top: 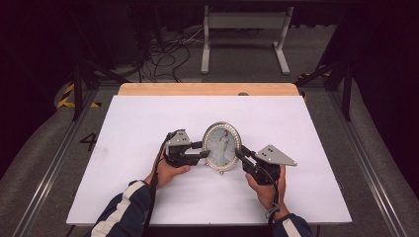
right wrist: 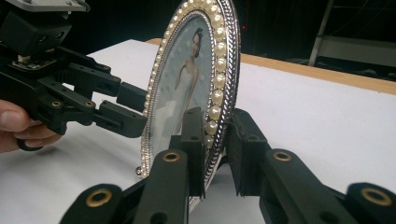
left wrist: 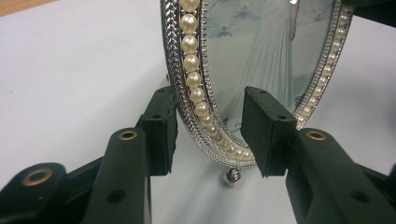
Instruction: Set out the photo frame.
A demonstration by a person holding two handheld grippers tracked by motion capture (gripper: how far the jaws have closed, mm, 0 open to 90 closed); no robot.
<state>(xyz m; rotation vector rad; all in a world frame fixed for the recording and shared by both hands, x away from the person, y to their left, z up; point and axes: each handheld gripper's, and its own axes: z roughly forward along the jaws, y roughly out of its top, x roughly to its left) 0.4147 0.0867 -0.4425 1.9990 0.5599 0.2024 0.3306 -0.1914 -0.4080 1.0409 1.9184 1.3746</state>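
Both grippers flank an upright oval photo frame (top: 222,146) near the middle of the white table (top: 148,197), with bare surface all round and the edges well off. Right gripper (top: 243,155) clamps its narrowed jaws on the frame's pearl rim. Left gripper (top: 204,149) straddles the opposite rim, jaws part-open; whether both pads press is unclear.

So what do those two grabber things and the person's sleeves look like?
Both are black. The left gripper and the right gripper each have two black fingers with square pads and brass-coloured rivets. The right one carries a grey three-cornered plate. A black cable trails from the left one. The sleeves are dark blue, the left with white stripes.
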